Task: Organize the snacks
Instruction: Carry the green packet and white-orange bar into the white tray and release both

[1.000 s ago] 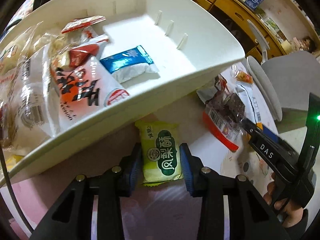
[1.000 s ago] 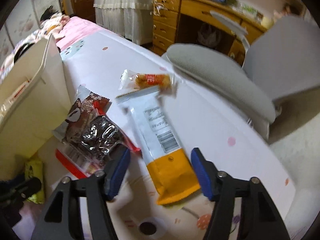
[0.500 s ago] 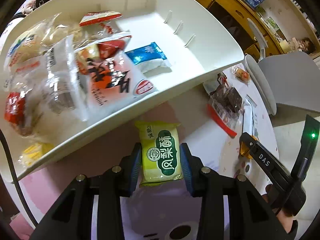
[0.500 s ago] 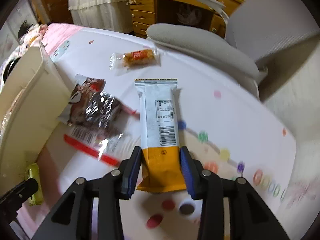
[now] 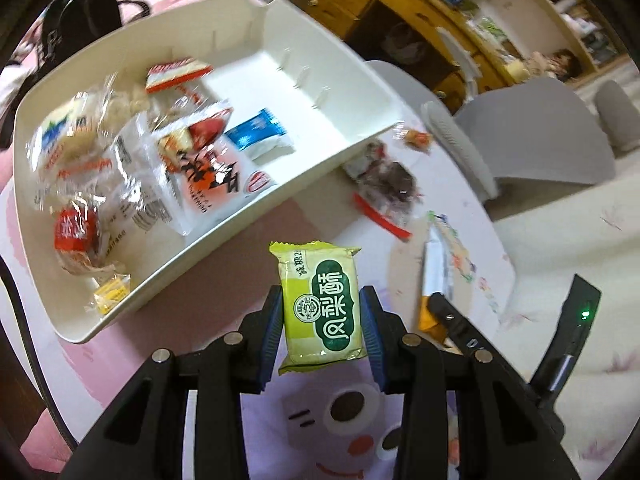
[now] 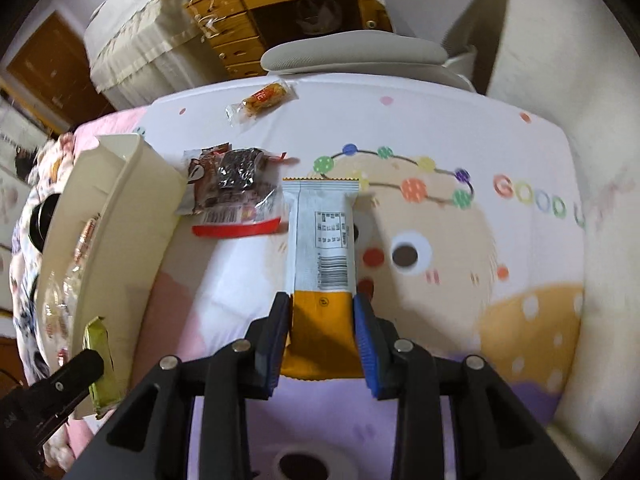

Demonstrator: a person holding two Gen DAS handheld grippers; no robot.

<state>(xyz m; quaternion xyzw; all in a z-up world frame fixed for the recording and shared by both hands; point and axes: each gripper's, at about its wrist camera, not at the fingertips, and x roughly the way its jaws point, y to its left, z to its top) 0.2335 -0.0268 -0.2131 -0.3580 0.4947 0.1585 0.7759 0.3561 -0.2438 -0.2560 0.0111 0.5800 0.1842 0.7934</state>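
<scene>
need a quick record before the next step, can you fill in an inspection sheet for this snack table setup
surface: cartoon-print tablecloth, partly covered.
job's things: white tray holds several packets; right end bare. Green packet, white-and-orange bar.
clutter: dark packet and small orange snack loose on the cloth.
grippers: left gripper shut on green packet; right gripper just closed on the bar.
cables: black cable at left edge.
surroundings: grey chair, wooden desk.

Premises: a lived-in domestic room, most likely a bedroom or study. Evidence: a wooden desk with drawers (image 6: 248, 44), a grey swivel chair (image 5: 532, 132), cluttered bookshelves (image 5: 568, 4), a lace-trimmed cloth cover (image 6: 136, 36), and a cartoon-printed cloth (image 6: 440, 216) over the bench.
</scene>
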